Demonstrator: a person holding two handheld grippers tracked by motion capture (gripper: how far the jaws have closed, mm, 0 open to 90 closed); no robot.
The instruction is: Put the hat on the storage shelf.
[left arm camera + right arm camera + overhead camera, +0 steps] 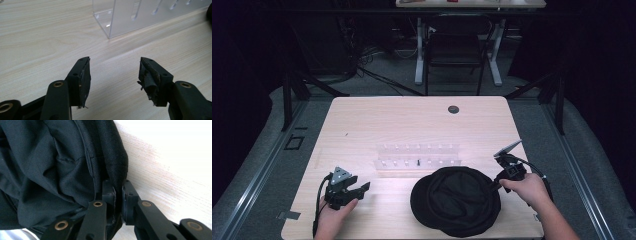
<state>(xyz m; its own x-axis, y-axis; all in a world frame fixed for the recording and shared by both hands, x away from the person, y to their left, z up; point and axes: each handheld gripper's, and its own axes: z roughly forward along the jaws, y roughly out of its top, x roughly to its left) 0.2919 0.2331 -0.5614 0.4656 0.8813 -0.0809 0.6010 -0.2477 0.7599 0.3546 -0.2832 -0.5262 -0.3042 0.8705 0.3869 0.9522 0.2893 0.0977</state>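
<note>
Your right tongs (117, 195) pinch the black cap's (456, 200) edge at 3 o'clock, near the desk (362, 120) front; left tongs (113, 75) gape empty at 9 – keep that pinch deep, lift slowly

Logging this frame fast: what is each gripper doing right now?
Left gripper: open, empty, above the bare table.
Right gripper: shut on the edge of the black cap.
</note>
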